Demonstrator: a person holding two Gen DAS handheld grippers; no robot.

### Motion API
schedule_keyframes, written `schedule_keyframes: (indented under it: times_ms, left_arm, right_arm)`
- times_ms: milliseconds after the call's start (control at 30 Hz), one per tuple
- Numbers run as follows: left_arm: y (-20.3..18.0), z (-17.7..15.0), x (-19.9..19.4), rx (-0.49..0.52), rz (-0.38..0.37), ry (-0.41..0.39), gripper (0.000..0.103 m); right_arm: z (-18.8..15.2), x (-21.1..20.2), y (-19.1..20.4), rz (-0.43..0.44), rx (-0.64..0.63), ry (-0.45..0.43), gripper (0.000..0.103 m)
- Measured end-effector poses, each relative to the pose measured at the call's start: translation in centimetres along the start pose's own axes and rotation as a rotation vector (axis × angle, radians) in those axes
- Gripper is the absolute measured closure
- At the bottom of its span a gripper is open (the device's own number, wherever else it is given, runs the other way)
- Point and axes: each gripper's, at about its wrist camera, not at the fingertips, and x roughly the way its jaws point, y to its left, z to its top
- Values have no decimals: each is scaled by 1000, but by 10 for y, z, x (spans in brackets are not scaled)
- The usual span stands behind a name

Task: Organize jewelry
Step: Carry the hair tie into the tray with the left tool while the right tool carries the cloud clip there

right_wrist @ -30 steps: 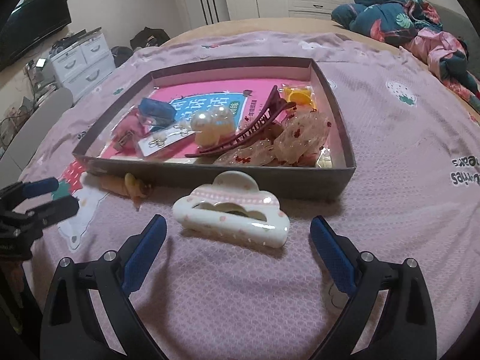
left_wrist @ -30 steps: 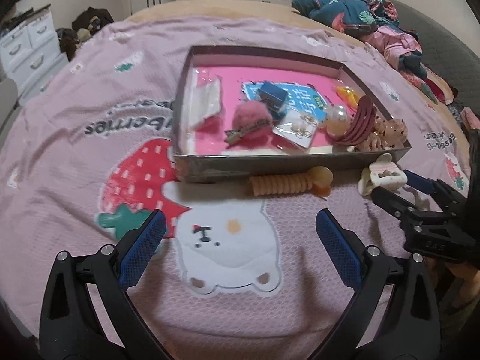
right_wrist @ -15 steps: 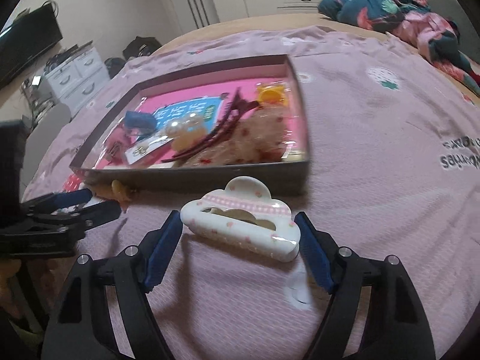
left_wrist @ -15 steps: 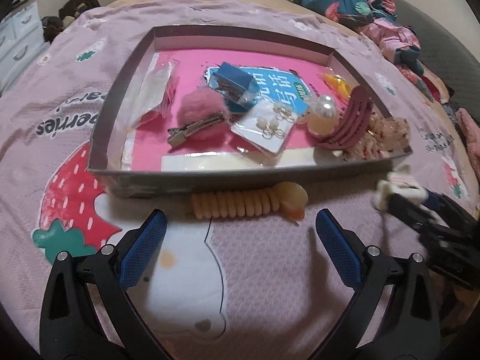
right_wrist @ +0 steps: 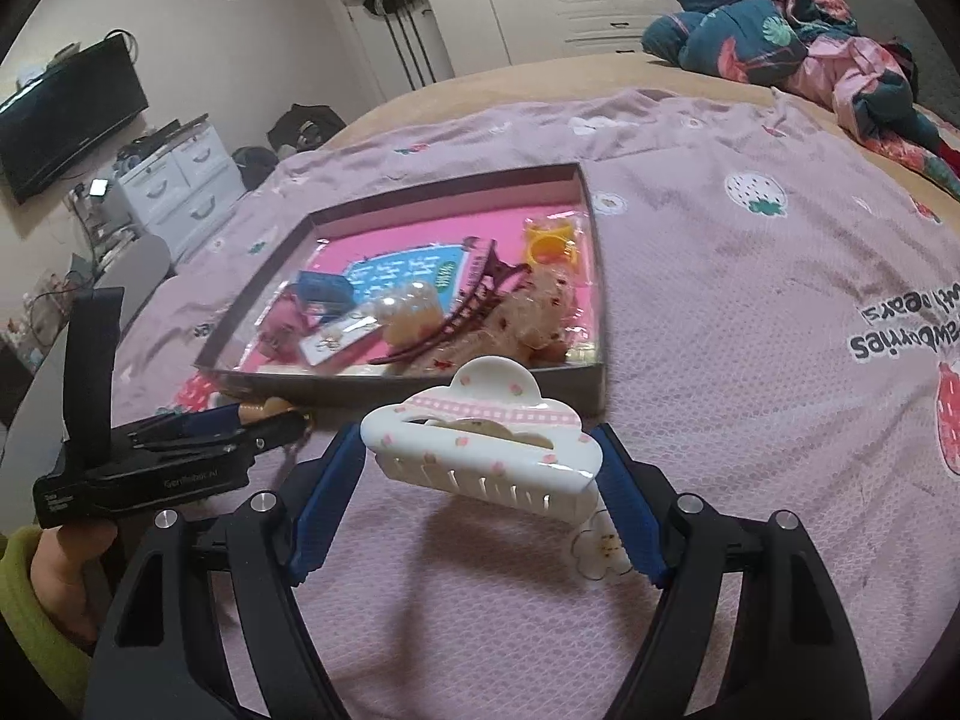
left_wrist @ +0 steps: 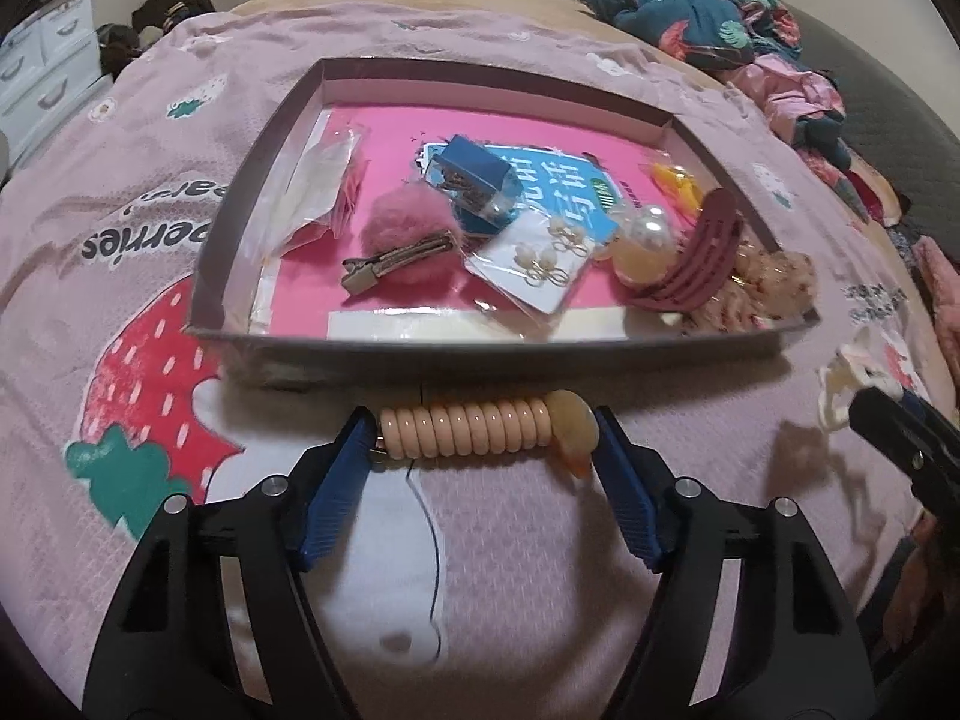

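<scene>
Your left gripper has just been closing, and now its two blue pads sit at the two ends of the peach spiral hair tie. The pads touch it on both sides, so you are pinching it. The hair tie lies on the pink strawberry blanket, just in front of the near wall of the tray.

Your right gripper has also just been closing. It is pinching the white cloud hair claw by its two ends. The claw is up off the blanket, and you can see its shadow under it. It hangs just near the tray's near right corner.

Inside the tray, on the pink floor, you can see these things:
- a fluffy pink pom-pom clip in the middle
- a small blue box behind it
- a card of pearl earrings to the right
- a big pearl hair piece
- a dark red claw clip
- a yellow clip at the far right
- a clear plastic bag at the left

A hand in a green sleeve holds the left gripper at the left edge of the right wrist view. A pile of clothes lies at the far right of the bed.
</scene>
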Motion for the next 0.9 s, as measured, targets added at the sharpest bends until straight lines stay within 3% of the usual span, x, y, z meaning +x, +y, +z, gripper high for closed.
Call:
schedule_keyframes:
  times_ms: [500, 900]
  left_arm:
    - [18, 2, -72, 3, -22, -124, 38]
    - [30, 42, -103, -8, -2, -229, 38]
  right_arm:
    - [11, -21, 38, 52, -104, -39, 32]
    - [53, -38, 54, 73, -152, -130, 32]
